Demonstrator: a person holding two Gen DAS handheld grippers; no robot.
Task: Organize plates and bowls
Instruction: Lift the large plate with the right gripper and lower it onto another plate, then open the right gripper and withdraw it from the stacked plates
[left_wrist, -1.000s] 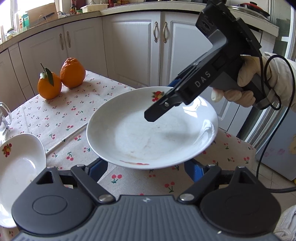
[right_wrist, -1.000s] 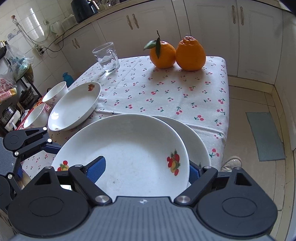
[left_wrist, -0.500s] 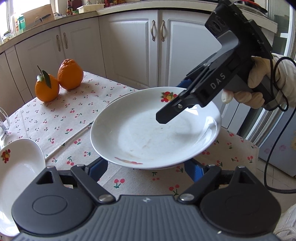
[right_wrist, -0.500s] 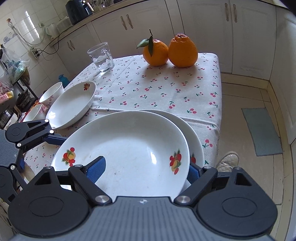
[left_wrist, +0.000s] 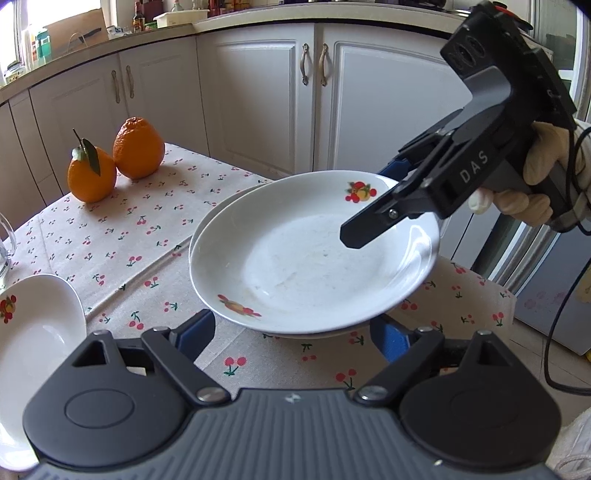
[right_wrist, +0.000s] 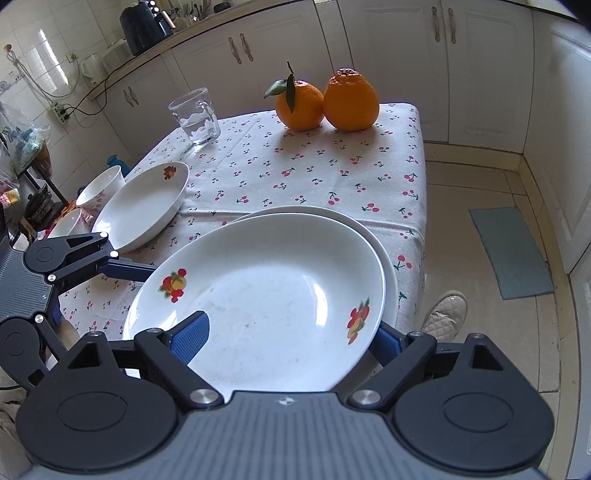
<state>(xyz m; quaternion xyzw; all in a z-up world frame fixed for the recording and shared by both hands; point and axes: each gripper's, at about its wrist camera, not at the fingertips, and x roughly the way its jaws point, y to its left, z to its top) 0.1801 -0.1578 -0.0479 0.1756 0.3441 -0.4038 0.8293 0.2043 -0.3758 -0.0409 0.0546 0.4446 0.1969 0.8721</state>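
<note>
Low in the middle, the right gripper (right_wrist: 291, 334) pinches the top plate's (right_wrist: 266, 295) rim over another plate (right_wrist: 389, 266). Left gripper (left_wrist: 291, 332) is apart. Hard, slippery, breakable; hold by the rim.

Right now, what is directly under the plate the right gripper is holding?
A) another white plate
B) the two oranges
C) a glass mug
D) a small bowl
A: the held plate sits just over a second white plate, whose rim peeks out behind it at the table's edge; the right gripper has its fingers on either side of the held plate's rim.
</note>
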